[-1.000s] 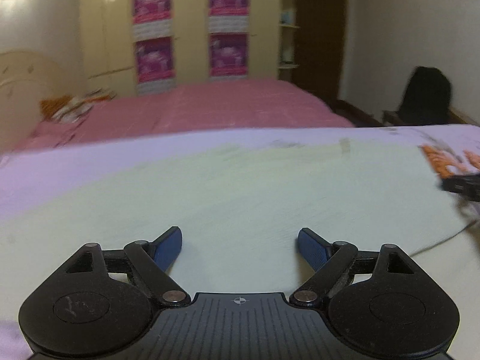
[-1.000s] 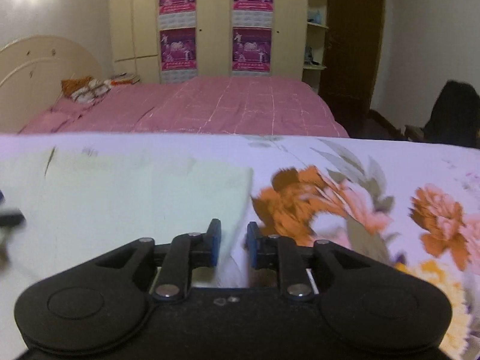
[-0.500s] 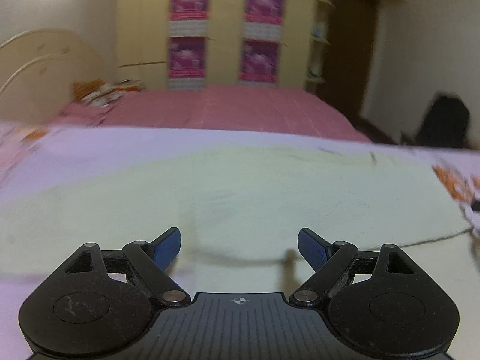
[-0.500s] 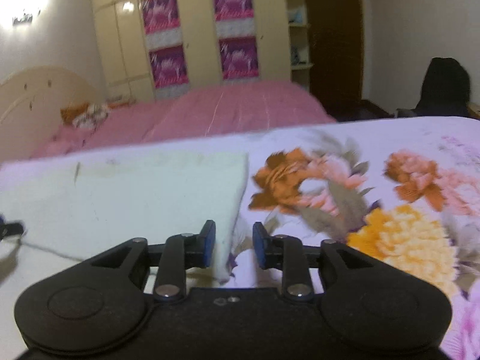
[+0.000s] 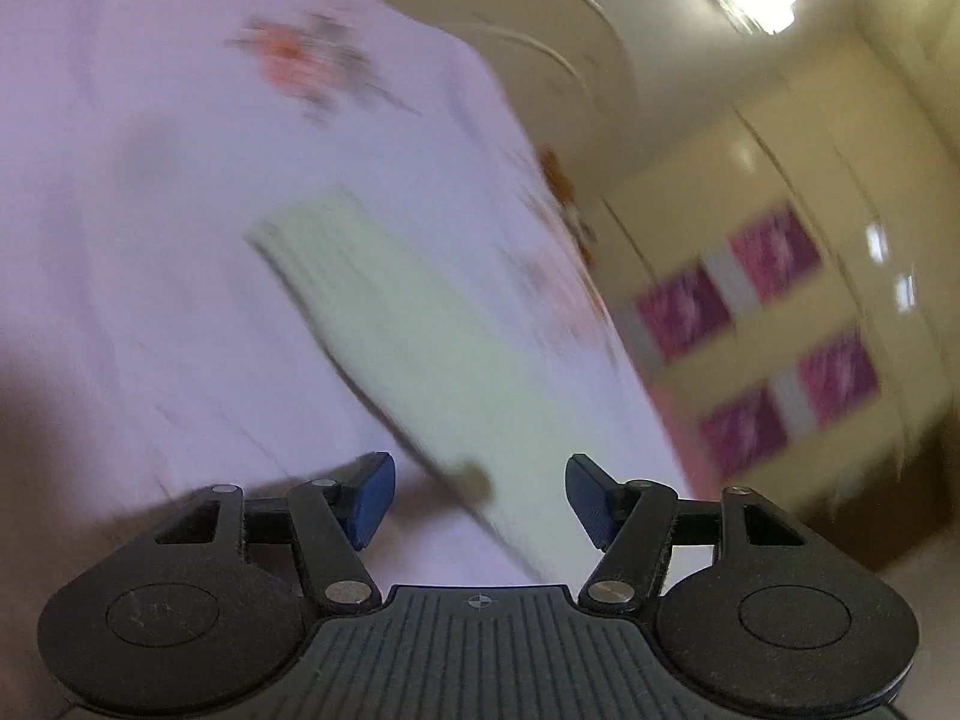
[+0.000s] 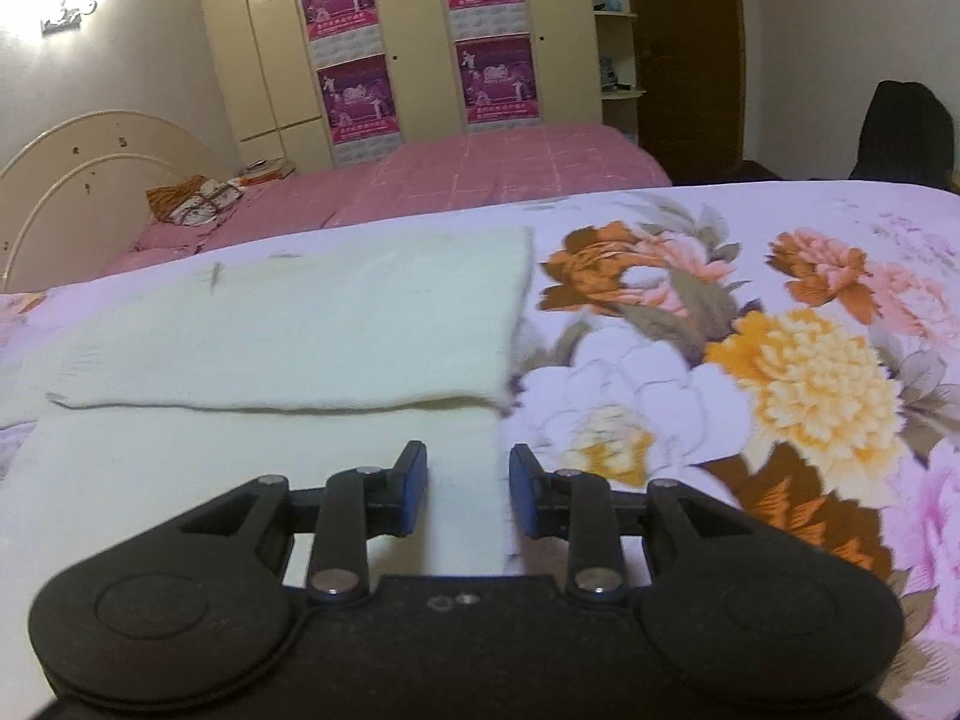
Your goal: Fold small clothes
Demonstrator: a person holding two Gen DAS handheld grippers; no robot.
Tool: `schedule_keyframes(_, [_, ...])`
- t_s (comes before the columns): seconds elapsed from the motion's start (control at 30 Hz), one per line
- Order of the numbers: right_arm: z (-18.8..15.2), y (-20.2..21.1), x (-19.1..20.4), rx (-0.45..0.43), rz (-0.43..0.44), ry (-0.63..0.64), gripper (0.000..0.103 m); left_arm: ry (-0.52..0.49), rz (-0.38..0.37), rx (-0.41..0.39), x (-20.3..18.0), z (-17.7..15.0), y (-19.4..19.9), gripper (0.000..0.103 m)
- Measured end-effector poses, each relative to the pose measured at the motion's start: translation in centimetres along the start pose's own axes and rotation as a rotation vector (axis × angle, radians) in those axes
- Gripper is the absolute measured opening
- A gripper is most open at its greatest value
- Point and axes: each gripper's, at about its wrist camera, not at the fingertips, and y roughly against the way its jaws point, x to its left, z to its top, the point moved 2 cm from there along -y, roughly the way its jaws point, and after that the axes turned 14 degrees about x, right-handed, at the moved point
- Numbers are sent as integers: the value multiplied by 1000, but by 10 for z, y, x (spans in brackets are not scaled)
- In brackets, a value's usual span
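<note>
A pale green garment [image 6: 300, 324] is seen lying flat on the flowered bedspread [image 6: 780, 360] of the near bed, with one layer already laid over the layer beneath, the folded edge running across just ahead of the right tongs [image 6: 468, 489]. The garment's right-hand edge is met by the printed orange and yellow flowers, and the pink bed [image 6: 480, 174] lies well beyond its far edge.

The right tongs are held partly open and have just been opening; the lower layer passes between the blue pads, but it is not pressed by them, so nothing is gripped. The left tongs [image 5: 477, 501] are open and have just been closing; the garment's end is seen blurred between and beyond them, and no pinch can be made out.

The cloth is judged soft, light and limp, likely a fine knit: it will sag and crease where unsupported, and is unlikely to slip once pinched. Hold is best taken at two corners of the same free edge, both layers pinched together, so that the next fold is carried over evenly
</note>
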Motion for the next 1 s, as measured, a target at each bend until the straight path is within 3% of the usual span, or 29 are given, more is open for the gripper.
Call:
schedule_keyframes(0.07, [2,1,6,-3,7,0,34,45,-16,-26,10,14,-4,63])
schedule_keyframes(0.17, [6,0,10,-7,19,-3,34,26,13,-32,7,28,-16,58])
schedule_keyframes(0.2, [7,0,10,-9,21,-5,34,5,35,-27,4,32,-22,49])
schedule_keyframes(0.23, [9,-1,10,-9,20,-9,34,-22,74,-16,4,41,-24,19])
schedule_keyframes(0.27, [9,-1,10,-9,19,-14,34,-42,116,3,3,44,-28,2])
schedule_keyframes(0.33, [11,-3,8,-5,17,-25,34,-49,100,-3,-4,51,-30,2])
schedule_keyframes(0.4, [13,-4,6,-4,15,-34,34,-140,40,-17,-29,51,-32,2])
schedule_keyframes(0.47, [14,-5,5,-8,16,-41,34,-261,5,21,-64,41,-44,2])
schedule_keyframes(0.57, [13,-7,2,-7,13,-54,34,-457,-54,86,-124,6,-65,2])
schedule_keyframes(0.7, [10,-10,2,-2,15,-76,34,-657,-120,217,-200,-71,-96,2])
schedule_keyframes(0.87, [8,-5,-5,-9,16,-97,34,-935,-99,340,-262,-184,-122,2])
schedule_keyframes(1.0, [8,2,-17,-19,18,-145,34,-1087,-62,383,-284,-246,-132,2])
